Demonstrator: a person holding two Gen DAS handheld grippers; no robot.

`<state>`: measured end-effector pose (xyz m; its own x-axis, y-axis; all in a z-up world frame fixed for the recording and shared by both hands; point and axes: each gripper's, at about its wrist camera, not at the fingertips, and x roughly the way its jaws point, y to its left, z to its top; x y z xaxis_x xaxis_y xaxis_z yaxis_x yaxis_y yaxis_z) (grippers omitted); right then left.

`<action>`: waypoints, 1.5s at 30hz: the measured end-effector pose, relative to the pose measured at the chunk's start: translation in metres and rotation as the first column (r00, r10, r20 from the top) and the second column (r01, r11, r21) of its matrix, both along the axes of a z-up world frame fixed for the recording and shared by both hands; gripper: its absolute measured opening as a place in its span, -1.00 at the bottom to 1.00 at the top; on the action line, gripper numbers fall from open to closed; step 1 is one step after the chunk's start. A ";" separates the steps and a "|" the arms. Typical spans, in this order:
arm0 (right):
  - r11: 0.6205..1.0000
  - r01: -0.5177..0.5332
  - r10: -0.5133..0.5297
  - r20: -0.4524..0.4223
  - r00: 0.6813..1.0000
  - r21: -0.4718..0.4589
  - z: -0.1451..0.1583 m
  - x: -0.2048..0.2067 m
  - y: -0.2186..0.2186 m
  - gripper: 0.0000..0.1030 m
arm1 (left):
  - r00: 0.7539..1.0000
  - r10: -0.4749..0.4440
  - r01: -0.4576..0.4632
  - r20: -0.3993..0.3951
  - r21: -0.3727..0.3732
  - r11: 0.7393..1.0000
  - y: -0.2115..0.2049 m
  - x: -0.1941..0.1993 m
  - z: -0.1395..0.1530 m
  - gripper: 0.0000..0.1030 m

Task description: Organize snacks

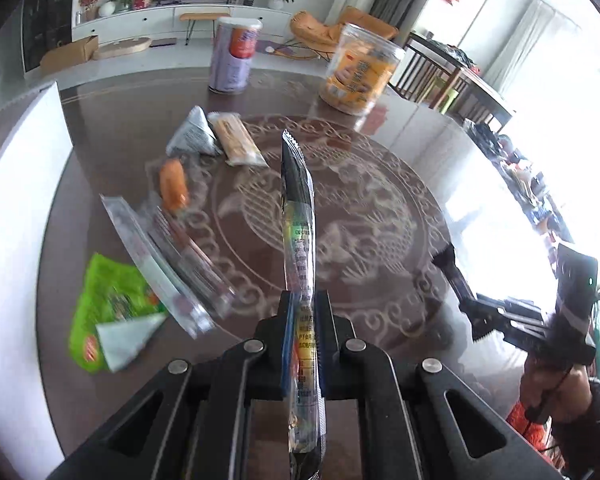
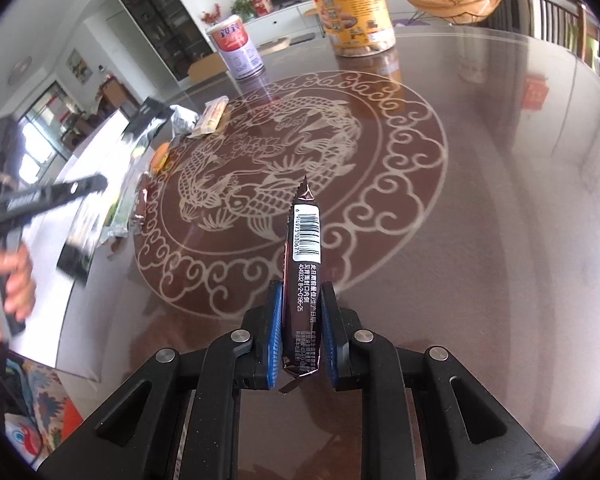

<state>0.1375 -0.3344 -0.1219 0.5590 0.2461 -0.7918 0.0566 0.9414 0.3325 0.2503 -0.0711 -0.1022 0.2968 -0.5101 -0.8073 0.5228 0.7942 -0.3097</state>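
Observation:
My left gripper point(image 1: 304, 300) is shut on a long black and clear snack packet point(image 1: 298, 200) that stands edge-on above the dark table point(image 1: 380, 184). The right gripper point(image 2: 302, 292) is shut on a dark brown snack bar point(image 2: 306, 264) with a white barcode, its blue pads pressing both sides. In the right wrist view the left gripper point(image 2: 60, 196) shows blurred at the left, in a hand point(image 2: 4, 292). Loose snacks lie at the table's left: a grey triangular packet point(image 1: 194, 138), a beige bar point(image 1: 238, 142), an orange bun point(image 1: 174, 188), a clear long packet point(image 1: 168, 264) and a green bag point(image 1: 108, 300).
A purple can point(image 1: 234, 56) and a clear jar with an orange label point(image 1: 360, 70) stand at the table's far side. A white flat surface point(image 1: 16, 240) borders the table on the left. Chairs and a cluttered side table lie beyond the right edge.

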 end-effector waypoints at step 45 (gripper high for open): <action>0.950 -0.078 0.033 -0.152 0.988 -0.303 -0.003 -0.007 0.012 -0.66 | 0.986 0.025 -0.067 0.167 0.249 0.966 -0.019 -0.085 -0.050 -0.45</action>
